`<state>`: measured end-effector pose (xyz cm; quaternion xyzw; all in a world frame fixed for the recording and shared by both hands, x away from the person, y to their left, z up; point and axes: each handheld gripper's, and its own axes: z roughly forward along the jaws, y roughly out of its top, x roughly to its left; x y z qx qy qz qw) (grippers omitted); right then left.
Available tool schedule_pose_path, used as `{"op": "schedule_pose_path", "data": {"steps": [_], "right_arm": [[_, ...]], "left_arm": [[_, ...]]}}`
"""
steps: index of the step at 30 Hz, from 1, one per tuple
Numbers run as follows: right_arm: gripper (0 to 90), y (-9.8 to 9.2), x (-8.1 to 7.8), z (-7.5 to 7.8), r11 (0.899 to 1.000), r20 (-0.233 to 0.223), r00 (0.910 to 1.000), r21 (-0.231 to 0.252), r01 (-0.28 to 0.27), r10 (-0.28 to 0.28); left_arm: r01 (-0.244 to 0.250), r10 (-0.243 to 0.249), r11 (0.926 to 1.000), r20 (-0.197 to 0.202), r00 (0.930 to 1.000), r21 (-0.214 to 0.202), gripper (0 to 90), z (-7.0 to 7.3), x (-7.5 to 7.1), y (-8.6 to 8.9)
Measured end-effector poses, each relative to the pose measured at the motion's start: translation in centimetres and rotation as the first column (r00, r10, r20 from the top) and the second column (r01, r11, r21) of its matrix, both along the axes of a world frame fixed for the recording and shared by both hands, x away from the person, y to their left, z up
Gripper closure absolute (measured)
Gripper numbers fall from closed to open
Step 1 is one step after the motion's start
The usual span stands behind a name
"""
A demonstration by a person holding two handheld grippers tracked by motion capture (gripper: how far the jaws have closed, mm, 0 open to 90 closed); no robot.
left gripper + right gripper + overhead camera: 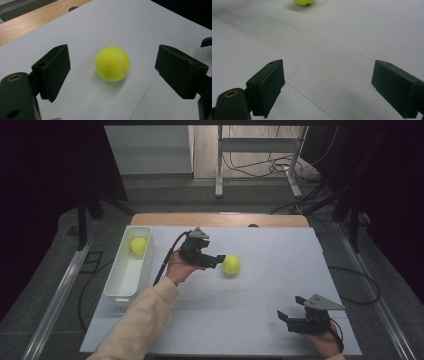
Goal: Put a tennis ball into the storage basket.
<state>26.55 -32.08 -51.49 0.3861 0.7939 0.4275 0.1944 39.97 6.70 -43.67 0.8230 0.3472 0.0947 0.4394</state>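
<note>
The tennis ball (112, 64) is seen loose on the white table (270, 285), just ahead of the left gripper (220, 260), whose jaws are spread wide and empty. Being light, springy, felt-covered and liable to roll, it is best taken across its middle. The right gripper (291, 309) is held agape, empty, well apart; a second ball (138, 246) lies in the white bin (116, 285).

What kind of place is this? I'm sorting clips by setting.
Probably a lab or recording room, not a home: a table under a white sheet, dark curtains at the sides, loose cables on the floor beyond it, and a person working a tennis ball with a hand-held gripper.
</note>
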Motion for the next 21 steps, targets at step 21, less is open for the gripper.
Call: {"op": "schedule_pose_path", "data": {"steps": [21], "right_arm": [[11.4, 0.1, 0.2, 0.0, 1.0, 0.0, 1.0, 0.0, -0.008, 0.008]], "left_arm": [[-0.003, 0.005, 0.9995, -0.06, 0.9982, 0.033, 13.0, -2.3, 1.7, -1.6]]}}
